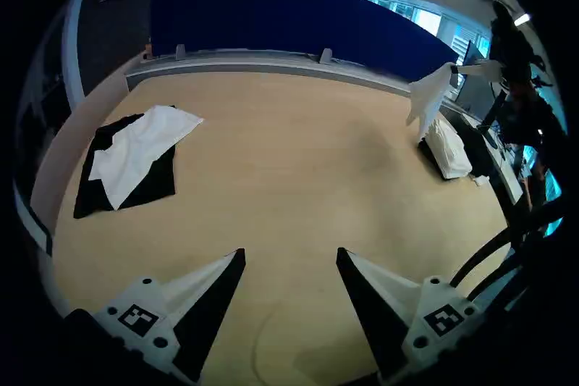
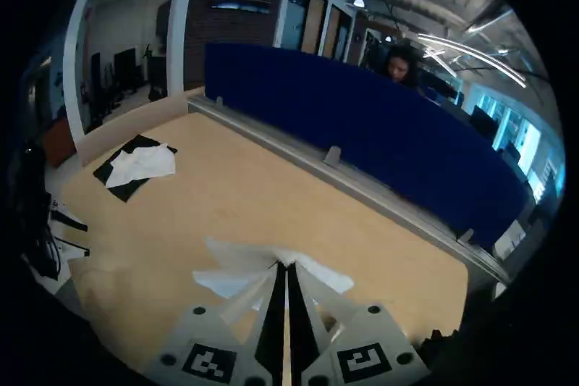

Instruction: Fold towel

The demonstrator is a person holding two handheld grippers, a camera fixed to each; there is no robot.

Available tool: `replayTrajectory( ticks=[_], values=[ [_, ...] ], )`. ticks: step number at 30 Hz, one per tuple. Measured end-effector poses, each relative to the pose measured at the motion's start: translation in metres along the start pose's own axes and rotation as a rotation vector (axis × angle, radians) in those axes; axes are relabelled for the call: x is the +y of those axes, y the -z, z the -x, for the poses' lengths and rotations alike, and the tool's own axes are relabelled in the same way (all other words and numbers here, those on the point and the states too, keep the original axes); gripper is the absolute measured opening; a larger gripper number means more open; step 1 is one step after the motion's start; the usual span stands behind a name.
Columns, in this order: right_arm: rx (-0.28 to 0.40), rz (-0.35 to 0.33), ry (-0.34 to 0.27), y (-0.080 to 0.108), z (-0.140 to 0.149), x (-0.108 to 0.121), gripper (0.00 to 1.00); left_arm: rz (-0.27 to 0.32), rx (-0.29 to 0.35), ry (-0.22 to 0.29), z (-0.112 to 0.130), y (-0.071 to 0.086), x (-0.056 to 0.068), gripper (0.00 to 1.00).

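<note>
My right gripper [image 2: 286,264] is shut on a white towel [image 2: 239,276], whose bunched cloth spreads to both sides of the fingertips above the wooden table [image 2: 217,190]. In the left gripper view the same towel [image 1: 428,96] hangs in the air at the far right, held by the other gripper [image 1: 483,67], over a stack of white towels [image 1: 447,148]. My left gripper [image 1: 289,254] is open low over the table [image 1: 304,161], nothing between its fingers. A second white towel [image 1: 141,148] lies crumpled on a black cloth [image 1: 155,187] at the far left; the right gripper view shows it too [image 2: 143,162].
A blue partition [image 1: 289,20] with a grey rail runs along the table's far edge. A person [image 2: 402,64] sits behind it. A dark-clad person [image 1: 517,53] stands at the right, holding the other gripper. Black chair parts [image 1: 506,248] are near the right edge.
</note>
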State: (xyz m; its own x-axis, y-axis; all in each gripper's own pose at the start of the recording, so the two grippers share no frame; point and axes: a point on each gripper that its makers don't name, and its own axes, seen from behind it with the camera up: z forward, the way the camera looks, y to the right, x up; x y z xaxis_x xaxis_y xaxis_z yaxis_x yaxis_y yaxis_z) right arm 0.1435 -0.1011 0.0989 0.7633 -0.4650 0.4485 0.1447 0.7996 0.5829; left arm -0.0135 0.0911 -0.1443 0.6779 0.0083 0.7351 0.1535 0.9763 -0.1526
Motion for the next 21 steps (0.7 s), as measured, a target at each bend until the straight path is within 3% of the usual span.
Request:
replayTrajectory(
  ticks=[21],
  values=[
    [-0.023, 0.139, -0.057, 0.004, -0.007, 0.134, 0.02, -0.01, -0.009, -0.015, -0.005, -0.005, 0.002, 0.93]
  ],
)
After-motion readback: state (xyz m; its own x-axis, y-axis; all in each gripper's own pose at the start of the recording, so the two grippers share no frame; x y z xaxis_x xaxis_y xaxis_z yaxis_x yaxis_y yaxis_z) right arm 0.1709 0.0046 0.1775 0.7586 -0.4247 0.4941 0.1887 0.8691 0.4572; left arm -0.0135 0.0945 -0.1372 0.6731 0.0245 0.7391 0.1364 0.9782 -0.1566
